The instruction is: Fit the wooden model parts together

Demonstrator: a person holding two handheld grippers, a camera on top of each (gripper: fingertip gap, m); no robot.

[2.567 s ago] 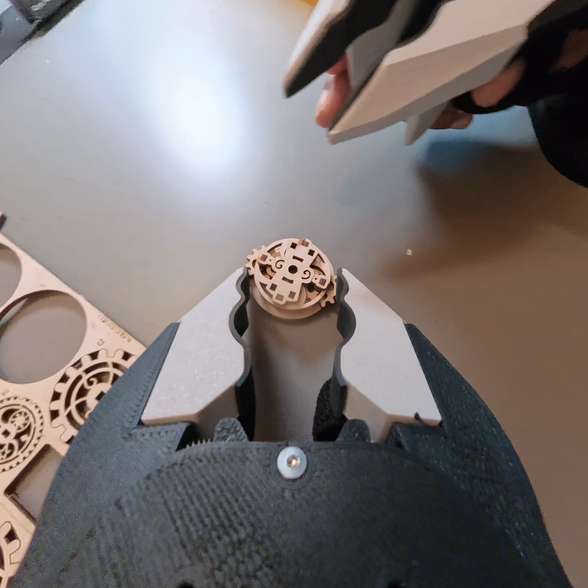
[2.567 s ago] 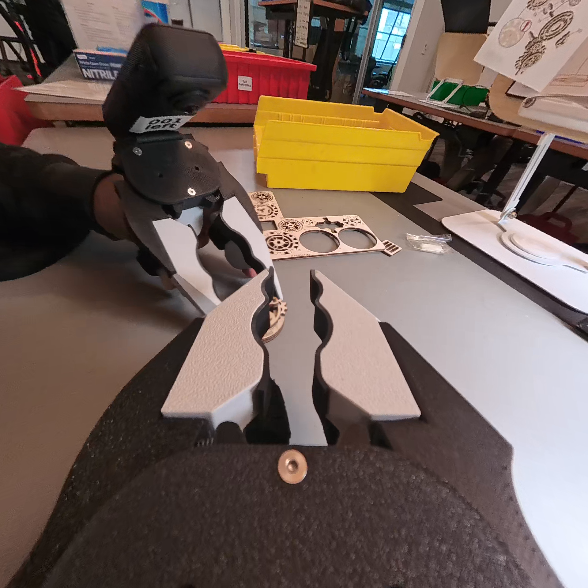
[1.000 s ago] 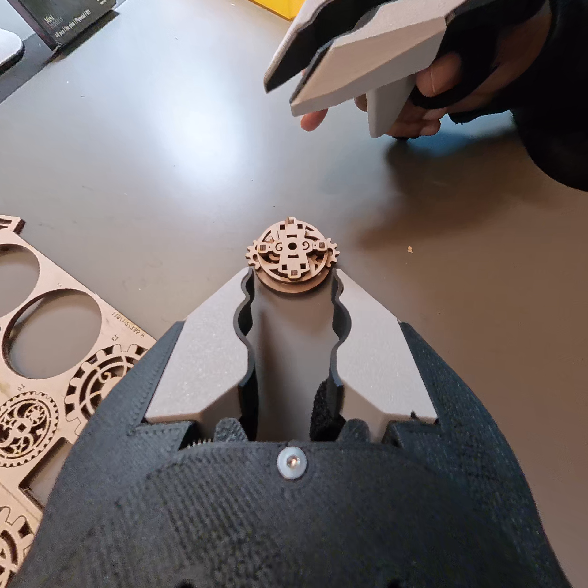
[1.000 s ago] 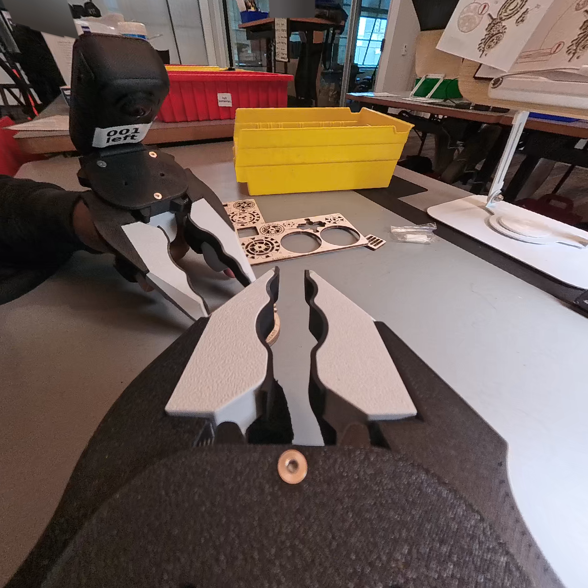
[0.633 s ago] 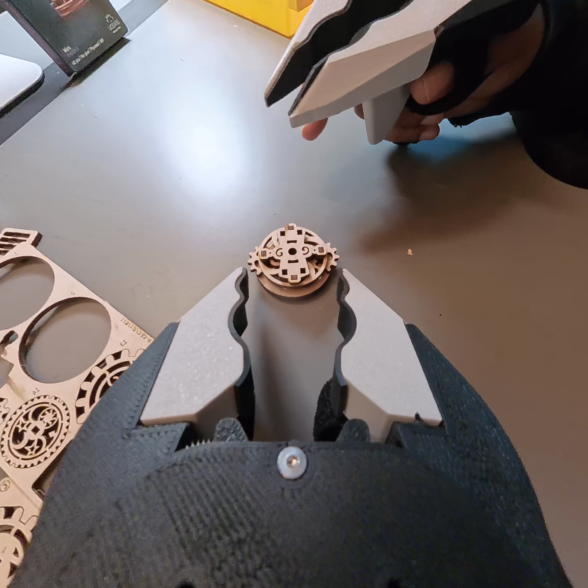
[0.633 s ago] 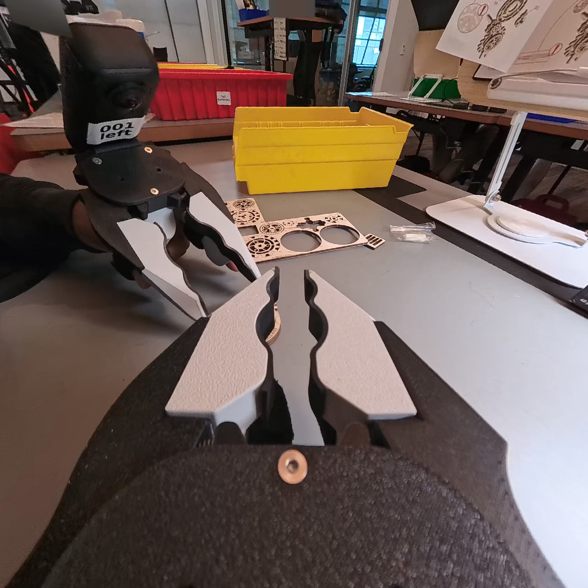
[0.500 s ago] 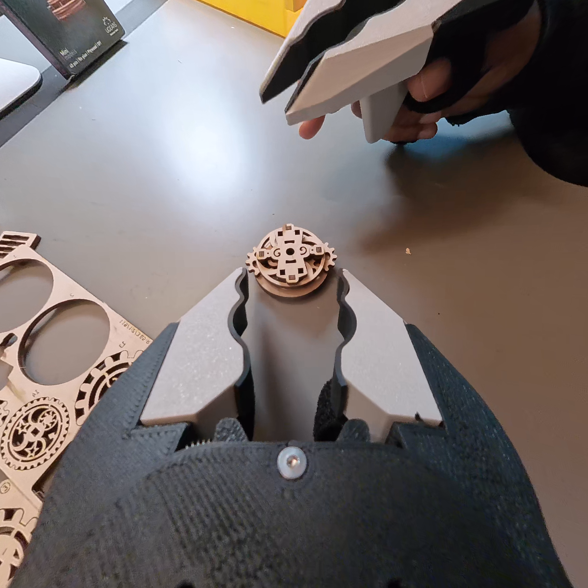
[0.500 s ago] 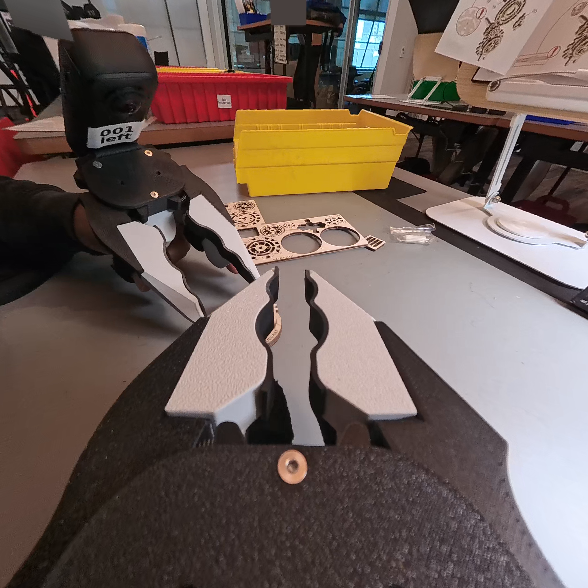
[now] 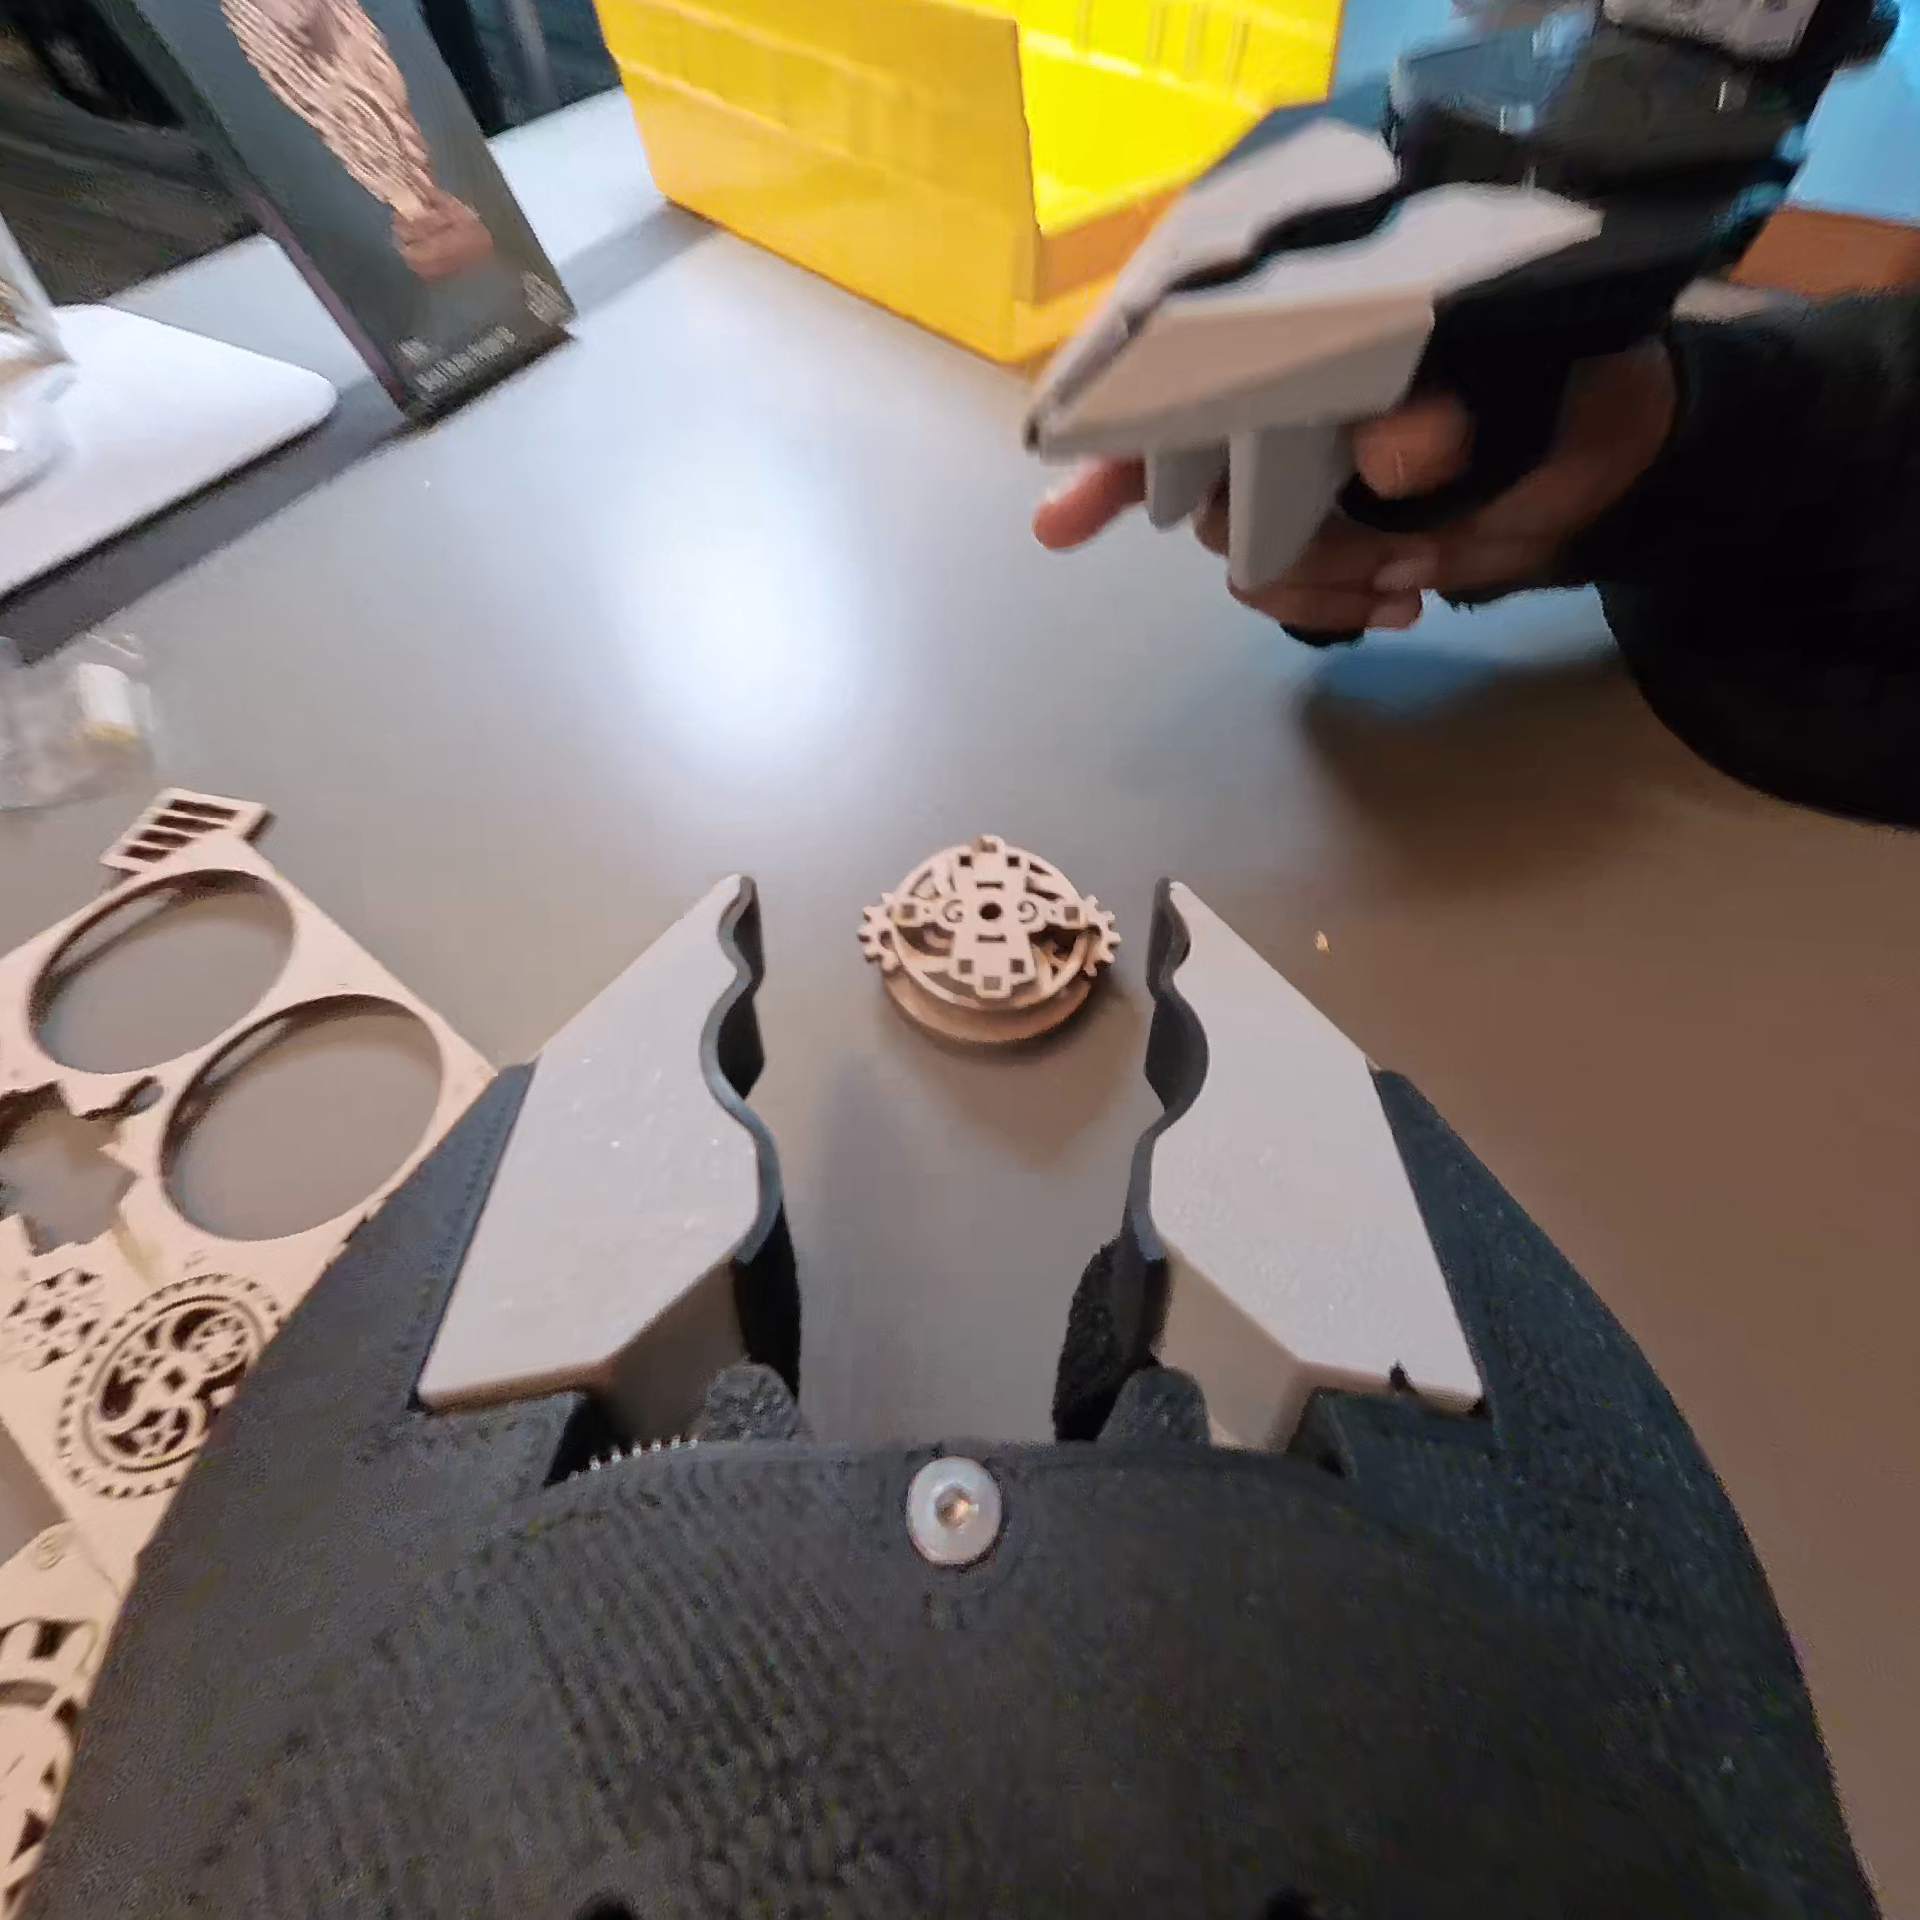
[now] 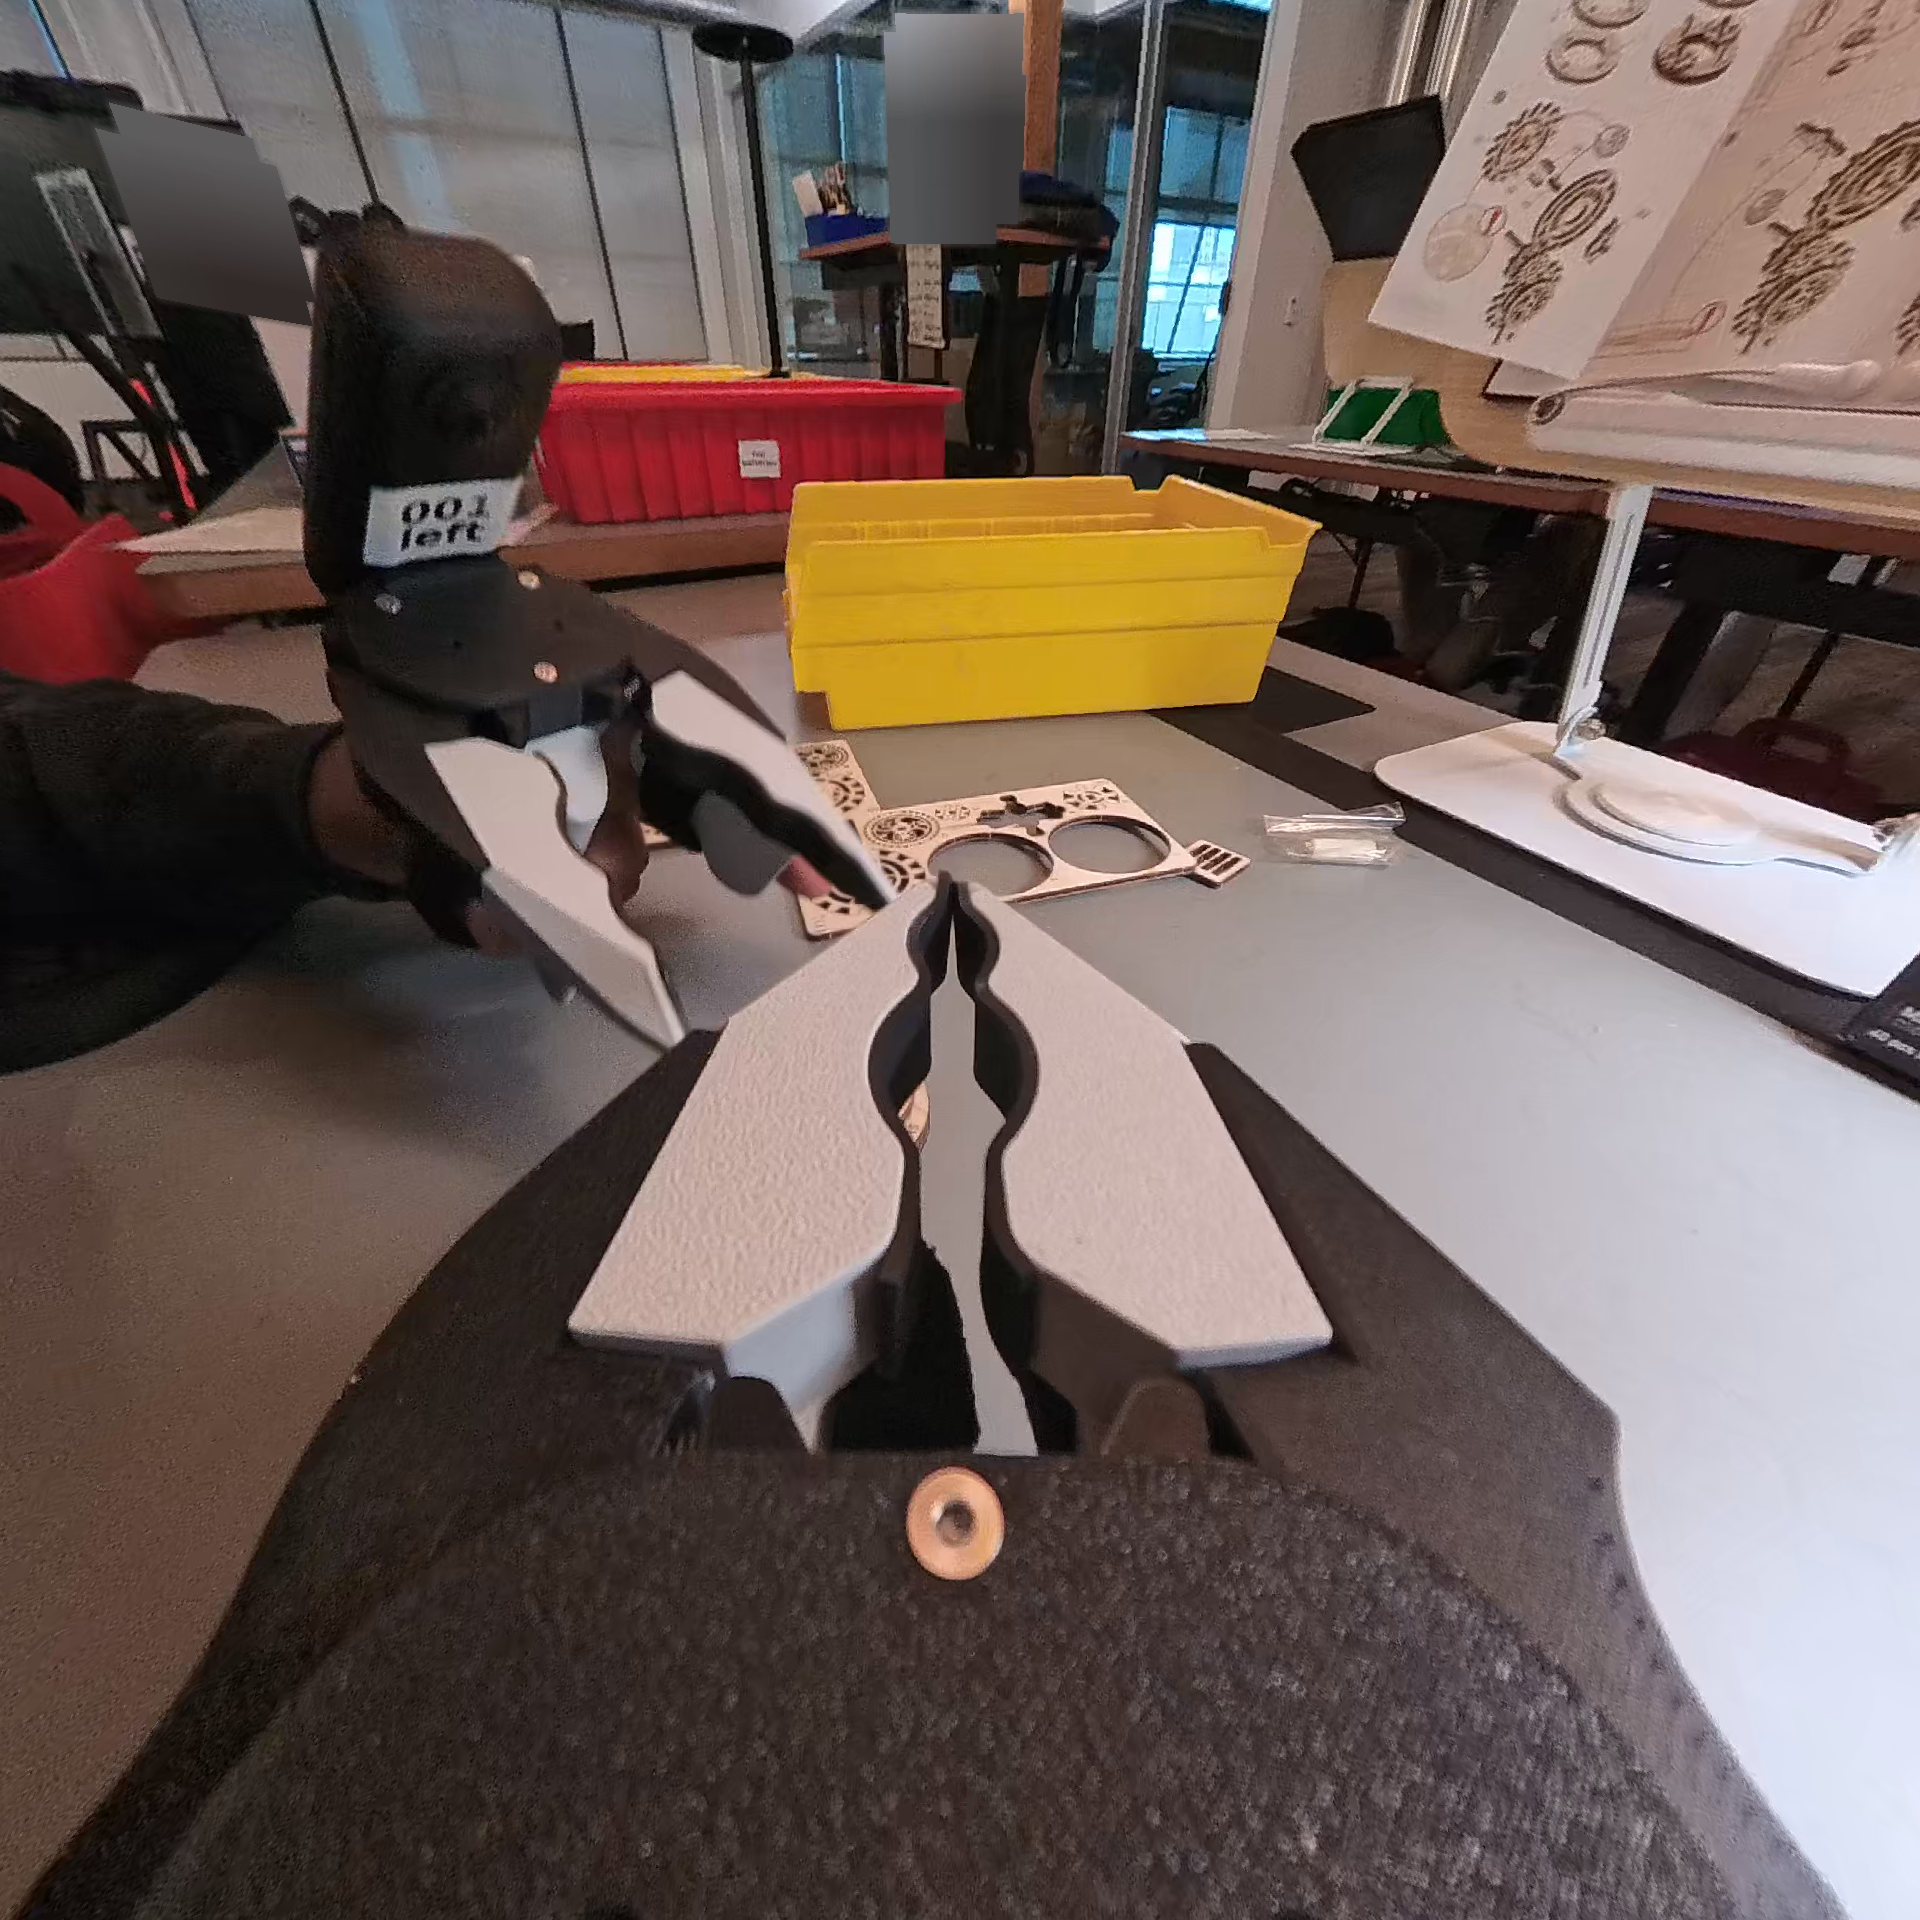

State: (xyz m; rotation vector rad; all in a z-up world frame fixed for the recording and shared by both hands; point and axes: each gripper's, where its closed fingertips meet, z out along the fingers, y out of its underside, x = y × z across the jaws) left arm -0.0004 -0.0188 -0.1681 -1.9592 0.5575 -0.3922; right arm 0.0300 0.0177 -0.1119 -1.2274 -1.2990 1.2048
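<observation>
A small round wooden gear assembly (image 9: 987, 961) lies flat on the grey table (image 9: 644, 644), between my left gripper's fingertips and touching neither. My left gripper (image 9: 954, 904) is open wide and empty. My right gripper (image 10: 951, 896) is shut with nothing between its fingers. It hangs above the table at the upper right of the left wrist view (image 9: 1044, 421). In the right wrist view only a sliver of the gear assembly (image 10: 912, 1117) shows under my right gripper's fingers. The left gripper (image 10: 774, 961) shows there at the left, open.
A wooden part sheet (image 9: 208, 1049) with round cut-outs lies left of my left gripper and also shows in the right wrist view (image 10: 1049, 831). A yellow bin (image 10: 1039, 603) stands behind it. A small plastic bag (image 10: 1330, 836), a white stand base (image 10: 1662, 831) and a dark box (image 9: 395, 208) are at the far side.
My left gripper has opened and let go of the gear assembly, which now rests on the table. My right gripper has closed fully and drawn back from it.
</observation>
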